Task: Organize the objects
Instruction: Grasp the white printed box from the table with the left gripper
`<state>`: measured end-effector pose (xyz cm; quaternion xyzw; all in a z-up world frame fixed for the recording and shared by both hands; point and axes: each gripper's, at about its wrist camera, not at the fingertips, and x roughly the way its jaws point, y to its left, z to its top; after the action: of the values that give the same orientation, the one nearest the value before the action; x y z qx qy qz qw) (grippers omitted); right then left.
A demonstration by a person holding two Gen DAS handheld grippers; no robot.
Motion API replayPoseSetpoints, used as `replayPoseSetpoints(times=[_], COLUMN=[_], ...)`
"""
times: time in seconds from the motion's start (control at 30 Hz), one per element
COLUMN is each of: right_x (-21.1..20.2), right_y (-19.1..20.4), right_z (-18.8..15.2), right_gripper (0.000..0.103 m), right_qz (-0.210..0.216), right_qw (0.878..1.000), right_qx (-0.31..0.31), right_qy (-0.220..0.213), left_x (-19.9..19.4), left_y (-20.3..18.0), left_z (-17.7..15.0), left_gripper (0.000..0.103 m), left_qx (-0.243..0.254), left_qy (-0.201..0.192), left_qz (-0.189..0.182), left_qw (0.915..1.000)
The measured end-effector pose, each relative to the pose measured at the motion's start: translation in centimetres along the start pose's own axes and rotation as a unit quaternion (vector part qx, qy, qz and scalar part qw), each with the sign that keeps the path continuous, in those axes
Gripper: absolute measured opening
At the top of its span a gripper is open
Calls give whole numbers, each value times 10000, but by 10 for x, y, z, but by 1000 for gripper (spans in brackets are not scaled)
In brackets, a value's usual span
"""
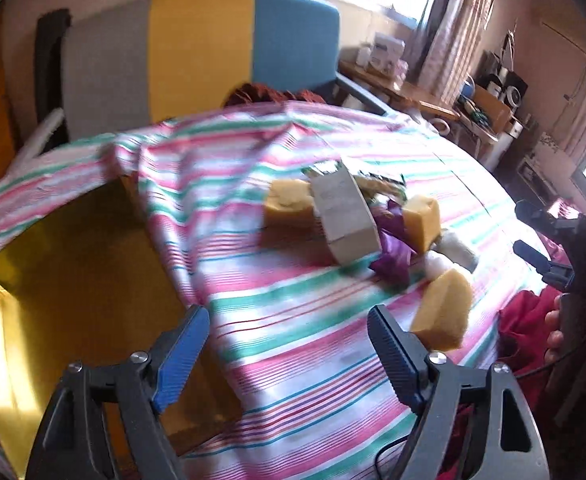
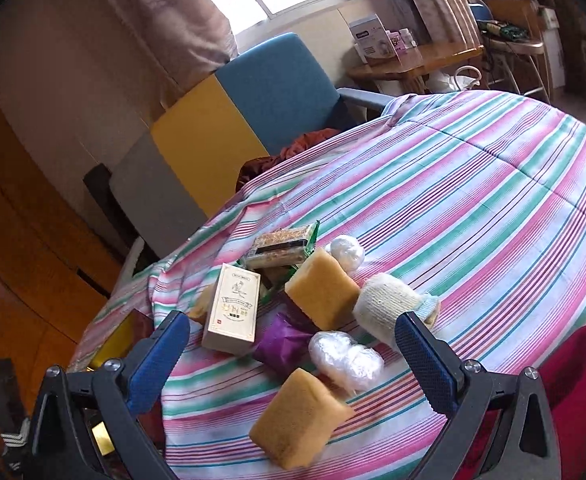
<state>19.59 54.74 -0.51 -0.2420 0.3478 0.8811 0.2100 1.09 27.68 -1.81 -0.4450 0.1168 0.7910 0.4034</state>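
On striped bedspread (image 2: pixel 473 200), sponges (image 2: pixel 299 424), box (image 2: pixel 233 310), both tools (image 2: pixel 293 344) open

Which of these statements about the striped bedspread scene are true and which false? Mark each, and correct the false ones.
1. Both grippers stand open with nothing between their fingers. True: left gripper, right gripper.
2. The cream box lies on the floor. False: it rests on the striped bedspread, against other items.
3. Only one yellow sponge is present. False: at least two show, a near sponge and a far sponge.
4. A purple wrapper lies among the pile. True.
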Motion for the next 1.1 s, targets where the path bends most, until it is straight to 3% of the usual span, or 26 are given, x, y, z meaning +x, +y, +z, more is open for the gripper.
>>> replayPoseSetpoints(times=[0.2,0.47,0.63,0.8,0.83,0.87,0.9,1.0,1.1], right_x=[-4,0,2,4,4,5,5,8,10], right_y=[-8,-14,-15,-17,-18,-18,-19,-20,-20], right_z=[1,1,1,1,1,1,1,1,1], right_gripper=[103,103,103,103,103,103,103,103,103], right_qz=[165,344,413,451,456,445,430,414,376], right_qw=[9994,9987,9983,9979,9978,9977,9977,9975,9974], right_qx=[262,382,410,456,471,492,507,535,552], right_qy=[-121,-39,17,84,99,115,128,197,253], left_x=[40,92,122,155,162,167,172,169,144], left_y=[-3,-10,-16,-27,-29,-31,-32,-31,-31], left_z=[29,63,83,96,97,97,96,88,77], left_gripper=[82,83,84,82,77,59,51,51,51], left_qx=[-530,-1026,-1117,-1007,-971,-949,-921,-929,-720], left_qy=[499,706,766,1105,1154,1197,1280,1254,959], left_qz=[-649,-1133,-1262,-1211,-1134,-1072,-1004,-1118,-1058], left_qw=[9952,9857,9827,9813,9820,9824,9824,9814,9871])
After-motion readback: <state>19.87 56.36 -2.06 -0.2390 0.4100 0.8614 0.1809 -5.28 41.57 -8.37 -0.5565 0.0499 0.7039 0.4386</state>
